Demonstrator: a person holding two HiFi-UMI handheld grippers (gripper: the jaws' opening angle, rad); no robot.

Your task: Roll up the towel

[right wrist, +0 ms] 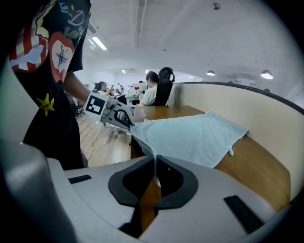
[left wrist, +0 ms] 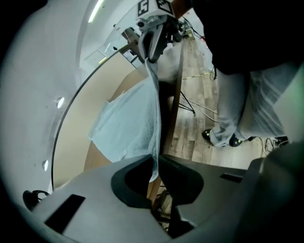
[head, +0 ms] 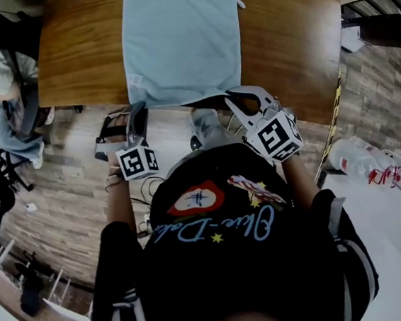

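Left gripper (left wrist: pixel 155 164), right gripper (right wrist: pixel 155 163), gripping towel (head: pixel 180 37) corners

Pale blue, plain: towel (head: pixel 181 41). Warm brown with wood grain: table (head: pixel 79 58). Light grey with black jaw linings: left gripper (left wrist: pixel 154 166), right gripper (right wrist: pixel 155 163). Black-and-white square markers: cubes (head: pixel 278 135). Black with red, white and blue print and yellow stars: shirt (head: pixel 225 260). Grey-brown planks: floor (head: pixel 75 184). Cream: wall (right wrist: pixel 237 109). Grey: trousers (left wrist: pixel 232 109).

a pale blue towel (head: pixel 181 41) covers the wooden table (head: pixel 80 62).
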